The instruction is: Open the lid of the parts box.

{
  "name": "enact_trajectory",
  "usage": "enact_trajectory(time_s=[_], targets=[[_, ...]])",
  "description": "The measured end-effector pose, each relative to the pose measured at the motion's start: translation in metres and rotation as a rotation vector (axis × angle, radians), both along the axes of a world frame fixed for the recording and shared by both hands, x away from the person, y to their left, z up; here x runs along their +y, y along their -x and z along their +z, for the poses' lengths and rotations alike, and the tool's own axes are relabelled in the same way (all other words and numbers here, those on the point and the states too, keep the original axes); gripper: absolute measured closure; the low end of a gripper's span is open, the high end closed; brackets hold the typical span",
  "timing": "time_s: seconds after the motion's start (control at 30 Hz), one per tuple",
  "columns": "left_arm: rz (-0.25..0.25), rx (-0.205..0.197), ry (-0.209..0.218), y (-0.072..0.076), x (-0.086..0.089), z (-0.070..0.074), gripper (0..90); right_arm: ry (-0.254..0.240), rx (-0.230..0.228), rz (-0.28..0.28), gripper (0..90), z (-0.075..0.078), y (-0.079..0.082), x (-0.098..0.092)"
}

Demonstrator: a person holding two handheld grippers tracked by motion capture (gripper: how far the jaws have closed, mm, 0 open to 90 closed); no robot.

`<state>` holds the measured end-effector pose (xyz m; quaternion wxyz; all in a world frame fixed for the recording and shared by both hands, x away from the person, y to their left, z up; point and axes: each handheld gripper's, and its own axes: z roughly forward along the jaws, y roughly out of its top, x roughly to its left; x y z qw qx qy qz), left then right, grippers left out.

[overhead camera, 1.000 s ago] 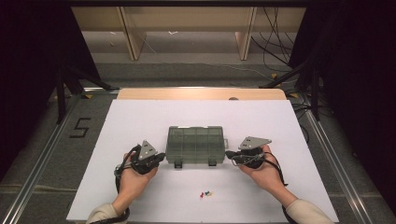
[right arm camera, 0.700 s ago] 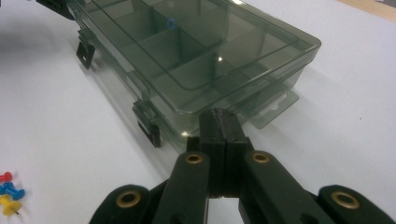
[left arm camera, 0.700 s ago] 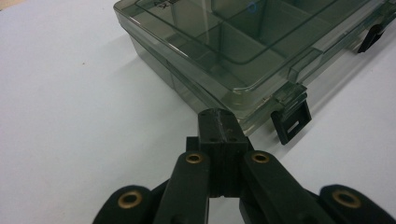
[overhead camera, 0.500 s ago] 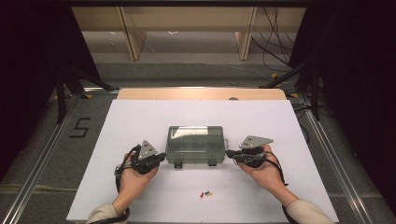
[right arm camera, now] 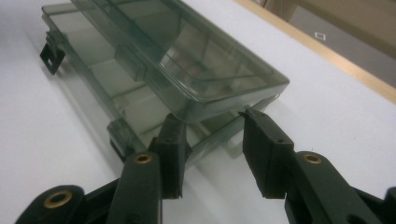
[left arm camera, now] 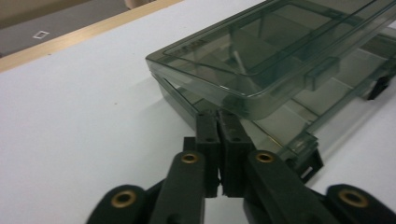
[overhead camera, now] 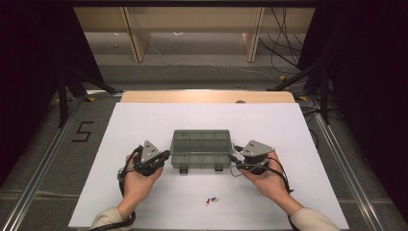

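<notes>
A smoky clear compartment box (overhead camera: 202, 147) lies mid-table, its lid (left arm camera: 280, 56) ajar above the base. My left gripper (overhead camera: 167, 155) is at the box's left end. In the left gripper view its jaws (left arm camera: 218, 114) stand almost together after opening a hair, with nothing between them, tips under the lid's edge. At the right end is my right gripper (overhead camera: 235, 159). Its jaws (right arm camera: 212, 116) have just been opening and stand apart around the lid's corner (right arm camera: 261, 88) without pressing it.
The box rests on a white sheet (overhead camera: 144, 120) with a wooden strip (overhead camera: 207, 96) along its far edge. Two dark latches (overhead camera: 183, 169) hang at the box's near side. A few small coloured pieces (overhead camera: 211, 199) lie near the front between the forearms.
The lid has lifted slightly off the base since a second ago. Both hands have stayed at the box's ends.
</notes>
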<state>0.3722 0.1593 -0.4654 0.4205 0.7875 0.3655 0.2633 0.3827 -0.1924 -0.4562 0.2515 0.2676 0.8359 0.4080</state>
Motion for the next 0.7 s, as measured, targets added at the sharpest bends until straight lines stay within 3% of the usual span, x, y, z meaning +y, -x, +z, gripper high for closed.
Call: enact_trajectory(time_s=[0.03, 0.17, 0.27, 0.33, 0.37, 0.4, 0.47, 0.7], targets=[[0.012, -0.008, 0.009, 0.0, -0.002, -0.001, 83.0, 0.005, -0.013, 0.004, 60.8, 0.001, 0.0, 0.001], [0.004, -0.036, -0.025, -0.001, -0.004, -0.001, 76.7, 0.008, -0.048, -0.003, 61.6, 0.003, 0.0, 0.004], [-0.022, -0.079, -0.031, -0.002, -0.01, 0.0, 72.8, 0.006, -0.082, -0.005, 62.2, 0.008, -0.001, 0.008], [0.002, -0.081, -0.015, -0.001, -0.014, 0.001, 71.2, -0.002, -0.09, -0.012, 62.7, 0.009, -0.002, 0.009], [-0.007, -0.108, -0.023, -0.004, -0.014, 0.003, 71.1, -0.008, -0.09, -0.015, 62.9, 0.01, -0.003, 0.009], [0.011, -0.113, -0.002, -0.005, -0.015, 0.003, 71.2, -0.016, -0.089, -0.019, 63.1, 0.011, -0.003, 0.009], [0.039, -0.129, -0.003, -0.007, -0.016, 0.006, 72.0, -0.024, -0.108, -0.027, 63.7, 0.012, -0.005, 0.01], [0.058, -0.196, 0.01, -0.013, -0.018, 0.015, 74.2, -0.041, -0.16, -0.053, 68.8, 0.018, -0.008, 0.012]])
